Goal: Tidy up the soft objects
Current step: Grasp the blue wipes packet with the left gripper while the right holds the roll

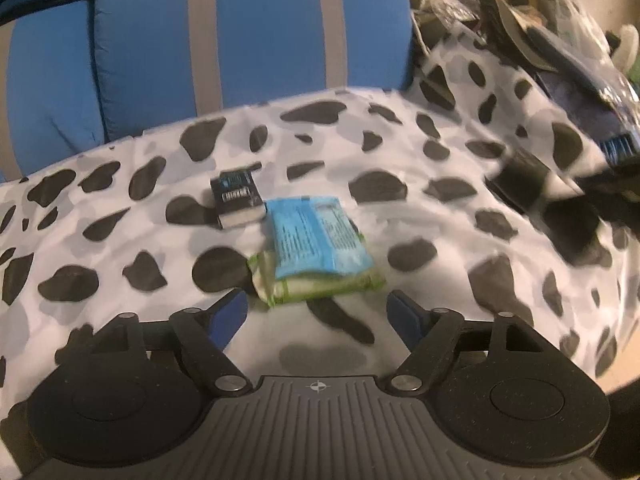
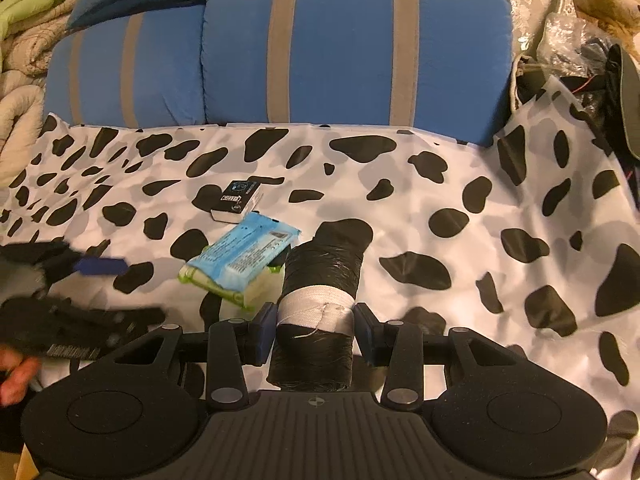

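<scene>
A light blue tissue pack (image 1: 318,236) lies on top of a green-edged pack (image 1: 316,286) on the cow-spotted sheet (image 1: 400,160), just ahead of my left gripper (image 1: 316,314). That gripper is open, and both blue pads stand wide of the packs with nothing between them. A small black box (image 1: 238,198) sits right behind the packs. My right gripper (image 2: 314,322) is shut on a black roll with a white band (image 2: 320,280), held above the sheet (image 2: 440,184) beside the blue pack (image 2: 248,256). The left gripper (image 2: 104,292) shows at the left edge of the right wrist view.
Blue cushions with grey stripes (image 2: 352,48) line the back of the sheet. A pile of bags, dark items and a brown teddy bear (image 2: 608,0) crowds the right side. Quilted bedding (image 2: 24,64) lies at the far left. A person's fingers (image 2: 16,376) hold the left gripper.
</scene>
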Action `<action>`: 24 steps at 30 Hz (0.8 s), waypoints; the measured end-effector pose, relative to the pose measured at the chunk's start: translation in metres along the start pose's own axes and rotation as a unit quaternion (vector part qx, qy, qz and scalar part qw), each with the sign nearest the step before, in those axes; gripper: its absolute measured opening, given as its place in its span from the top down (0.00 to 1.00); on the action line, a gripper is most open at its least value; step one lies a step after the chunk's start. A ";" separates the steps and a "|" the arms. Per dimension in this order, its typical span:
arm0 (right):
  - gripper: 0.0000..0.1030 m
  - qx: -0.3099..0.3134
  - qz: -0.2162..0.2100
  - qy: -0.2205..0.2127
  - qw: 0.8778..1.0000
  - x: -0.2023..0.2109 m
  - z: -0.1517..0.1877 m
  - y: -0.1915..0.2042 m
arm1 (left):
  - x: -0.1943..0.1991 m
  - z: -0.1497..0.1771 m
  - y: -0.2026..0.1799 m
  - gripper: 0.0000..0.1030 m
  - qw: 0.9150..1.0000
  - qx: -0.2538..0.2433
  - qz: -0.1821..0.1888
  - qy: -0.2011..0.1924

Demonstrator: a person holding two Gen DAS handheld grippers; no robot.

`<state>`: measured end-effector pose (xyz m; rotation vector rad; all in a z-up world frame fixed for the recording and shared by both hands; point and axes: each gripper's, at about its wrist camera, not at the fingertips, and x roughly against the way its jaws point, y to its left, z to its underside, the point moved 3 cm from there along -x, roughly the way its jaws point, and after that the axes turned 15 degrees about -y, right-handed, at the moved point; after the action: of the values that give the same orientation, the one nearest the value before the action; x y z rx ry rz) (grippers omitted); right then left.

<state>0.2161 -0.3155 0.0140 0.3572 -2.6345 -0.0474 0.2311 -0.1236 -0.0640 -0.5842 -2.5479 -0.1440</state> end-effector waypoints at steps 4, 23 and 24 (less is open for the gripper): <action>0.57 -0.011 -0.005 -0.003 1.000 0.014 0.003 -0.004 | -0.015 -0.006 -0.006 0.18 0.999 -0.022 -0.015 -0.023; 0.57 -0.019 -0.022 0.017 0.999 0.018 0.012 -0.013 | -0.097 -0.007 0.005 0.18 0.998 0.045 -0.019 0.049; 0.57 -0.020 -0.022 0.017 0.999 0.018 0.011 -0.014 | -0.098 -0.008 0.005 0.18 0.998 0.047 -0.020 0.048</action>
<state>0.1990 -0.3335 0.0107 0.3997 -2.5871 -0.1074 0.3127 -0.1576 -0.1076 -0.4795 -2.4584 -0.0651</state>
